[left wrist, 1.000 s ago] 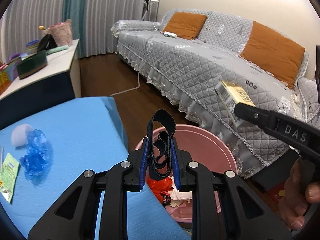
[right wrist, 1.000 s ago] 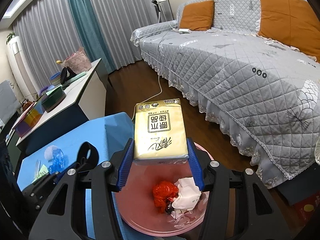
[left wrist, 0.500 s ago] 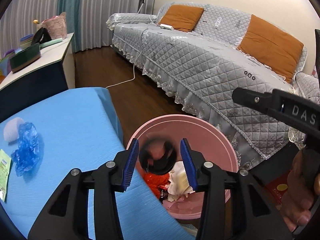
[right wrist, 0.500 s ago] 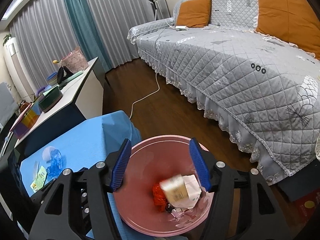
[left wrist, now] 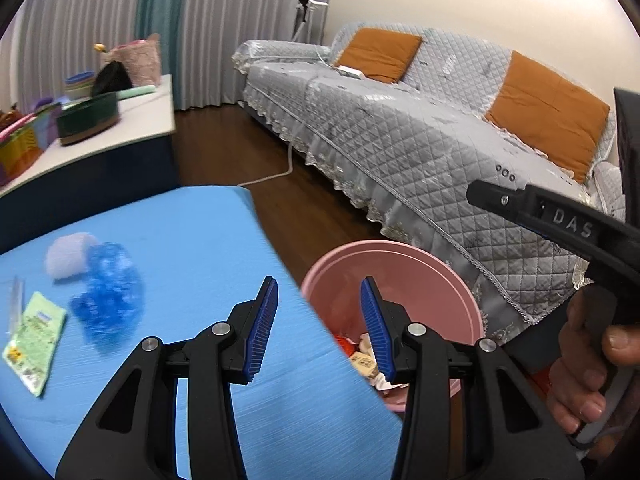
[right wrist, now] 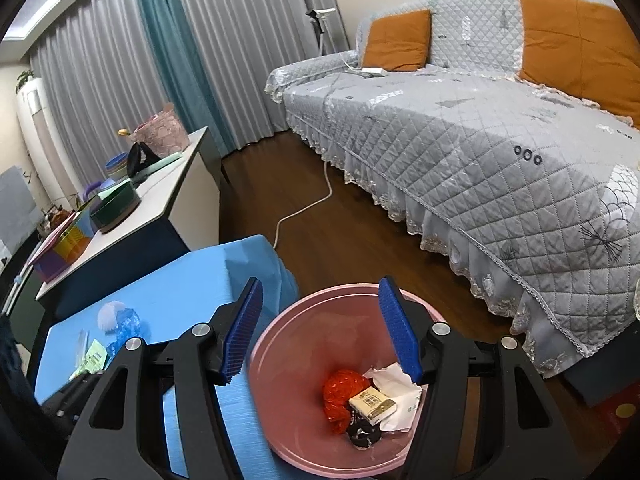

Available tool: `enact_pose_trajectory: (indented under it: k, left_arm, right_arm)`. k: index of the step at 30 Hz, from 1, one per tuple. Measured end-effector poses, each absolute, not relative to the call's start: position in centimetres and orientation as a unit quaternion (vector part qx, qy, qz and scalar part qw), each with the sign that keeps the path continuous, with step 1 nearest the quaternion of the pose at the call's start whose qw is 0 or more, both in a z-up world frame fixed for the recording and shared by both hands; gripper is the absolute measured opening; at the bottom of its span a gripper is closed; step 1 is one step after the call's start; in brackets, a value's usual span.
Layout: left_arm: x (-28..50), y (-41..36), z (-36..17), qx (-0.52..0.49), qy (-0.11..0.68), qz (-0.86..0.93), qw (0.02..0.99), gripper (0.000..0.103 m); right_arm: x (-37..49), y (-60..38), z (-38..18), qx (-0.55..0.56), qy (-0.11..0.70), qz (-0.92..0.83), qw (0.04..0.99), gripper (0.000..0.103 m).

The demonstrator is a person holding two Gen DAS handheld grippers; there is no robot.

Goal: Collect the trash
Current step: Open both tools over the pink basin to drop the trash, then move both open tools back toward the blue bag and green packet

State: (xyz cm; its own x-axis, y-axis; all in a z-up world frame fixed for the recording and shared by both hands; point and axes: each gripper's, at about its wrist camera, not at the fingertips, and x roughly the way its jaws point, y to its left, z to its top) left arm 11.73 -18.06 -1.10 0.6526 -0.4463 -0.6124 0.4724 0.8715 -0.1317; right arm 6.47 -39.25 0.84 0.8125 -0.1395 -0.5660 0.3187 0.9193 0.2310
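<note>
My left gripper (left wrist: 319, 292) is open and empty, over the edge of the blue table (left wrist: 200, 232) beside the pink bin (left wrist: 404, 266). On the table lie a crumpled blue plastic (left wrist: 108, 292), a white ball (left wrist: 68, 254) and a green packet (left wrist: 34, 338). Above the pink bin (right wrist: 296, 344) my right gripper (right wrist: 320, 292) hangs open with nothing between its fingers. In the bin lie a red wrapper (right wrist: 342, 394), a gold tissue pack (right wrist: 372, 402), white tissue (right wrist: 400, 388) and a black band (right wrist: 362, 434). The left wrist view shows a hand (left wrist: 588, 360) holding the right gripper.
A grey quilted sofa (right wrist: 480, 152) with orange cushions runs along the right, close to the bin. A white side table (left wrist: 100, 136) with boxes and bowls stands behind the blue table. A white cable (right wrist: 304, 208) lies on the wooden floor between them.
Both grippers opened. The black band fell from the left one and the gold tissue pack from the right one into the bin. The left gripper swung left toward the blue table.
</note>
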Motion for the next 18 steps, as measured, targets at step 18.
enact_pose_trajectory:
  k: [18]
  left_arm:
    - [8.7,-3.9,2.0,-0.03,0.301,-0.15,0.941,0.035]
  right_arm:
    - [7.1,-28.7,2.0,0.117,0.265,-0.03,0.957,0.036]
